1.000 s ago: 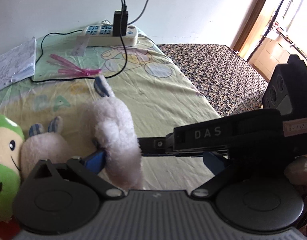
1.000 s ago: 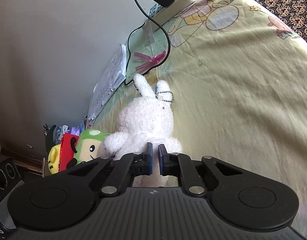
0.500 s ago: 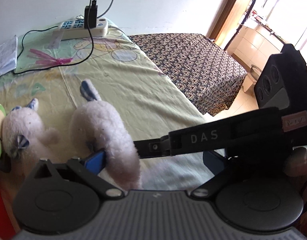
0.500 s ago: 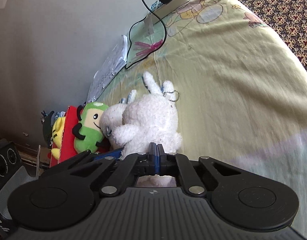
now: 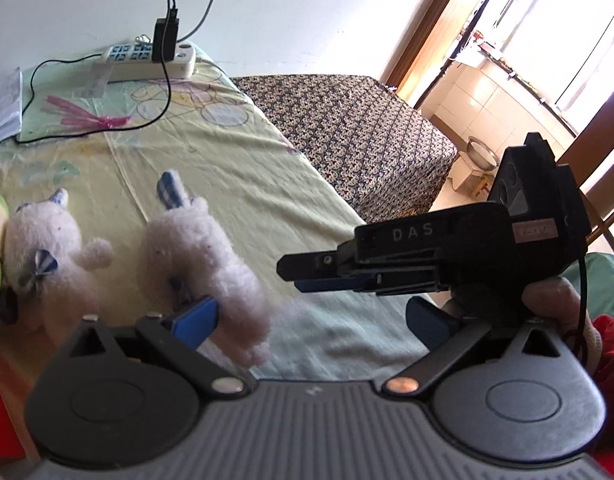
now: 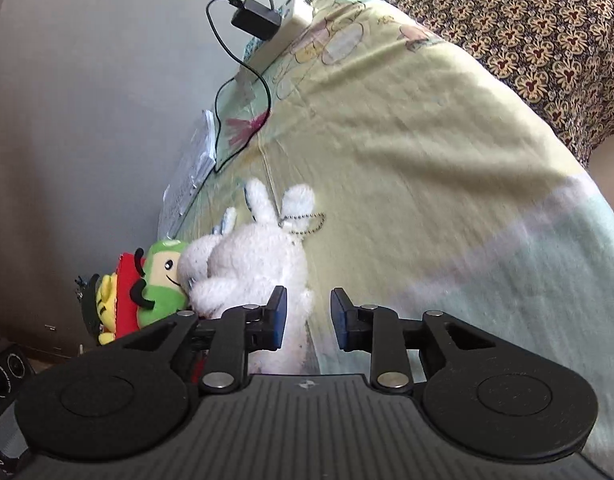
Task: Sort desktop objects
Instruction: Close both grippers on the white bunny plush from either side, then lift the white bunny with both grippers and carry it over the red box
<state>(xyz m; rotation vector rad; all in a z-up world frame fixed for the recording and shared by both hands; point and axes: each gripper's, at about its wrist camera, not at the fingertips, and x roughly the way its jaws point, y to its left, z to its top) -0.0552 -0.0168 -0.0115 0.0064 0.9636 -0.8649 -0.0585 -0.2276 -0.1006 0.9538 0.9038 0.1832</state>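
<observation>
The bed (image 5: 235, 184), under a yellow cartoon-print sheet, carries everything; its dark patterned cover (image 5: 347, 120) shows bare toward two o'clock in the left wrist view, and a white power strip (image 5: 147, 62) with a black charger plugged in lies by the wall at eleven o'clock.

The white plush rabbit (image 6: 263, 252) lies near the bed's front edge with its ears pointing to twelve o'clock and a bead chain (image 6: 307, 224) at its head; a smaller white plush (image 5: 43, 240) sits just beside it at nine o'clock, touching a green plush (image 6: 163, 280), with a yellow plush (image 6: 105, 304) further out at the same side.

The right gripper (image 6: 307, 316), pinched shut on the rabbit's lower body half a second ago, now has its fingers parted with nothing between them; the rabbit's foot lies just beside the left finger, so the toy looks released beside the other plush toys.

The left gripper (image 5: 315, 316) has its fingers spread wide; the blue pad at eight o'clock touches the rabbit's leg, but nothing is clamped.

I judge this rabbit's placement done; both grippers are free for whatever object is sorted next.
</observation>
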